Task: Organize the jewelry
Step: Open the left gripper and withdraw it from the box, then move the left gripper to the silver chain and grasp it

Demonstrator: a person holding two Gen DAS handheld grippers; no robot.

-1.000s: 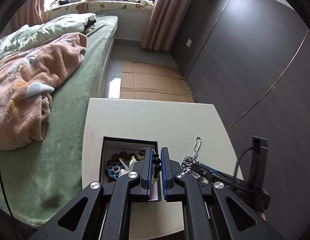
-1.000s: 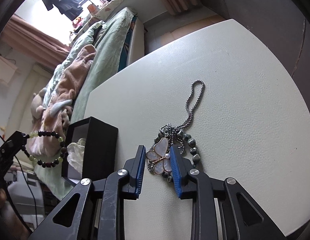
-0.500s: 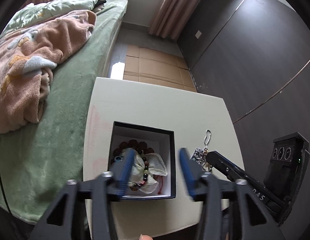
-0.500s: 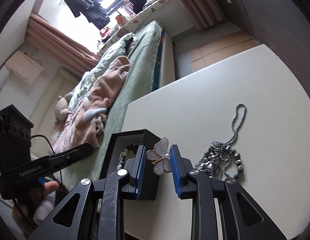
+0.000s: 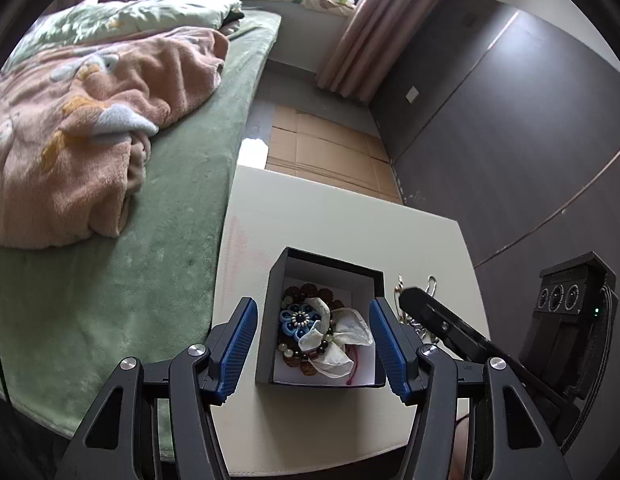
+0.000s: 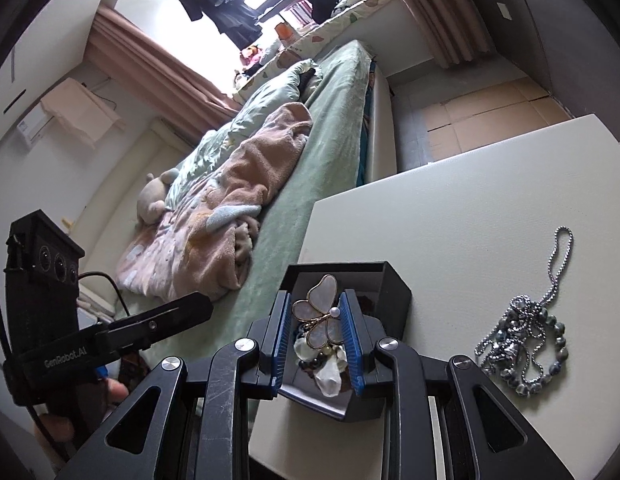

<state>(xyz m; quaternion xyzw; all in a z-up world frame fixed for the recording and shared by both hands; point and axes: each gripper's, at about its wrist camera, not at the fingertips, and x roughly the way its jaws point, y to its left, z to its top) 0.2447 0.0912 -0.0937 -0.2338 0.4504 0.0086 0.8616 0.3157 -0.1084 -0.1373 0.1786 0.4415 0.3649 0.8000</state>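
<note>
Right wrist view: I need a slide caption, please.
Right gripper shut on butterfly brooch above the open black jewelry box; beaded chains lie on the table.

Box (image 5: 323, 268): matt black card outside, white lining. Butterfly brooch (image 6: 319, 316): glossy pearly wings, gilt metal rim. Chain (image 6: 559, 264): shiny beaded metal. Table (image 6: 449, 208): cream, finely grained, possibly leatherette. Blanket (image 5: 82, 120): plush fleece. Finger pads (image 5: 240, 346): ribbed blue plastic.
</note>
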